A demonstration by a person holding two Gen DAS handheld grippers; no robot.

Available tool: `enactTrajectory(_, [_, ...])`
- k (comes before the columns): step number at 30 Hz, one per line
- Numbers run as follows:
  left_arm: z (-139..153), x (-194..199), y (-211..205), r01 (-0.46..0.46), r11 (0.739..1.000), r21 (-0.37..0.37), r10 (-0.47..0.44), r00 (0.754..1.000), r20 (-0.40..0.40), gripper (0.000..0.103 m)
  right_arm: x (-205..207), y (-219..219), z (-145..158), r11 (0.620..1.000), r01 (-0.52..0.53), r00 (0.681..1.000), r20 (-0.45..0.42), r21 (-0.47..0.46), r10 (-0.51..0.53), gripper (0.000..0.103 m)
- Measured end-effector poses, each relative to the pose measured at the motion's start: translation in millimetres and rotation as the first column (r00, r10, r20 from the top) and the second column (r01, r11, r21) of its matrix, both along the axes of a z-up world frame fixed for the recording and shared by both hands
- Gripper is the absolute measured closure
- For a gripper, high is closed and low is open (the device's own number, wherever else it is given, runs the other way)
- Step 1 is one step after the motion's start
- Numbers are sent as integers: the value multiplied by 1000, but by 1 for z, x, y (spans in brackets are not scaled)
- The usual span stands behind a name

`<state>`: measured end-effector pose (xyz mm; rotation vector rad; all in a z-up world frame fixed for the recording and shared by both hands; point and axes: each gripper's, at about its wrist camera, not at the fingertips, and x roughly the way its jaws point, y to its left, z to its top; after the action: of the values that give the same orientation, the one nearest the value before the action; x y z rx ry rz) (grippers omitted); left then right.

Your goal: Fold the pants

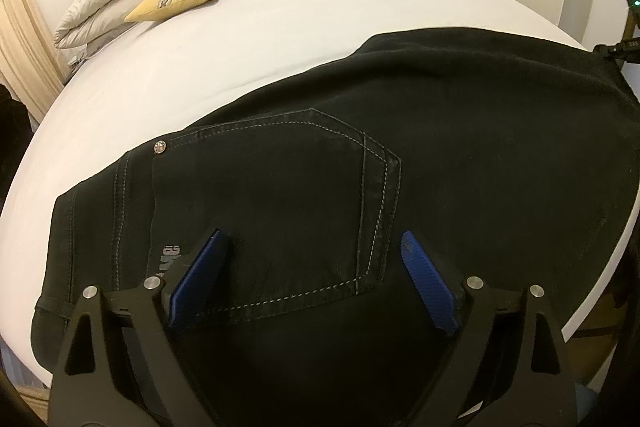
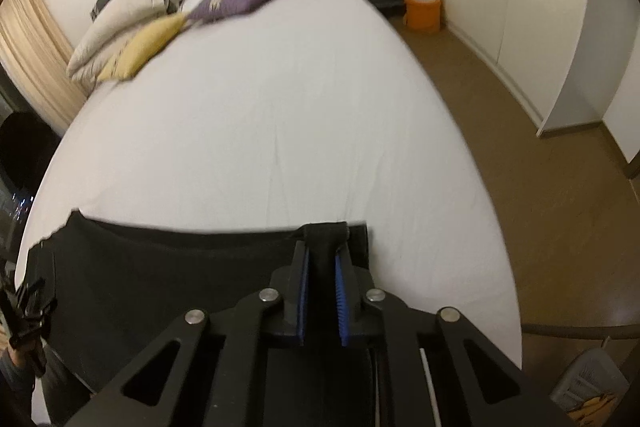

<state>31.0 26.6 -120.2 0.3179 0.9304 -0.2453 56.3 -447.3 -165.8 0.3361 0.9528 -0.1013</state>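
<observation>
Black denim pants lie flat on white-sheeted bed, back pocket right under left gripper, jaws wide, nothing held. Right gripper pinched narrow on pants' far edge, fabric btwn blue pads.

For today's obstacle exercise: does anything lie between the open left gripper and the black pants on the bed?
Nothing visible does. The left gripper hangs open directly over the back pocket of the black pants, with only bare fabric between its fingers.
</observation>
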Motion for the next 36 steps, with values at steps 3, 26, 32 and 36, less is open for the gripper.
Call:
enactTrajectory(3, [0,4,0,-24,1000,-7,24,1000,5,13,4,1,3,999,32,999,31,-22,-31,91])
enactTrajectory(26, [2,5,-15,-72,997,-41,74,996,56,8,-81,-16,29,950,242,960,95,199,-265,53])
enactTrajectory(32, [1,-4,-31,-33,999,-39,35,998,54,8,-91,56,6,956,50,998,20,290,-59,53])
enactTrajectory(36, [7,-12,-29,-30,998,-54,34,997,67,8,-129,30,-13,849,336,939,-78,408,-334,54])
